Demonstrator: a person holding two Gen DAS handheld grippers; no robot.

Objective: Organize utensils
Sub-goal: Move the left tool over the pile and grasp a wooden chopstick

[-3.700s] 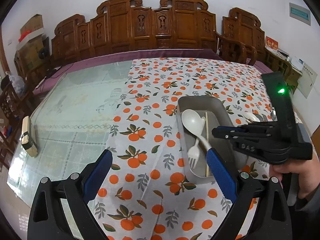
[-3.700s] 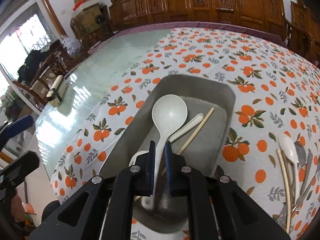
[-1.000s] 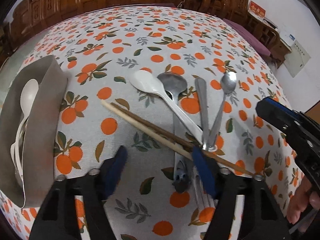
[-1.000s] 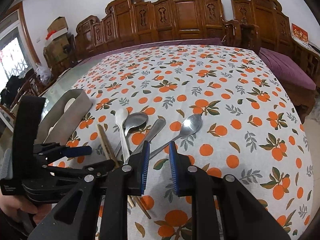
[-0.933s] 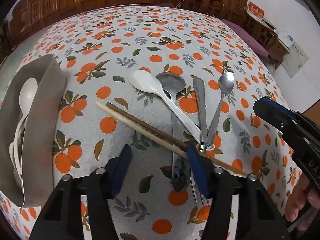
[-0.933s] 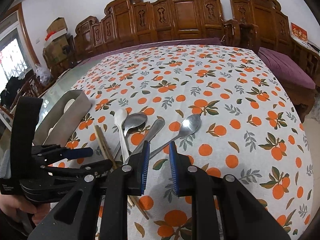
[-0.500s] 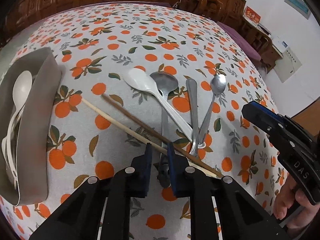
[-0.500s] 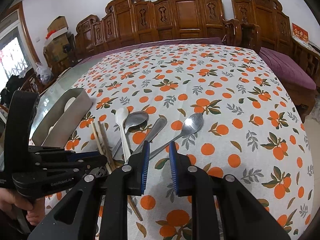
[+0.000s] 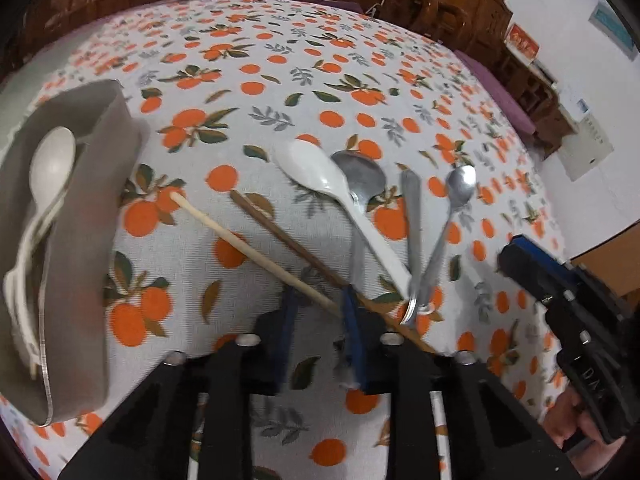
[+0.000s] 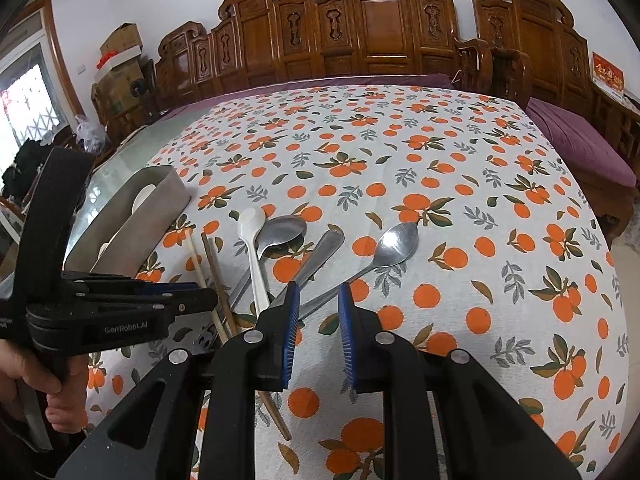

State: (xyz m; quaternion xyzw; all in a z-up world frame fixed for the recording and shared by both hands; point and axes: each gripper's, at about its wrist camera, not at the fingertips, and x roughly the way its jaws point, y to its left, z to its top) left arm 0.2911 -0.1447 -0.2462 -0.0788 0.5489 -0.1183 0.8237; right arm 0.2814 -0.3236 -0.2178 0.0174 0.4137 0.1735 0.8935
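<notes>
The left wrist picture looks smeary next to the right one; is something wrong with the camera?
Probably just motion: in the left wrist view the left tongs and grey tray are smeared. The right wrist view is crisp, down to the metal spoon. Both bend straight lines, the fisheye lens's doing.

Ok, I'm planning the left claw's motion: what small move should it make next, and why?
Probably lift the left claw a little and swing toward the grey tray. It seems shut on the near end of the pale chopstick, whose far end points at the tray, while the brown chopstick lies close beside it.
</notes>
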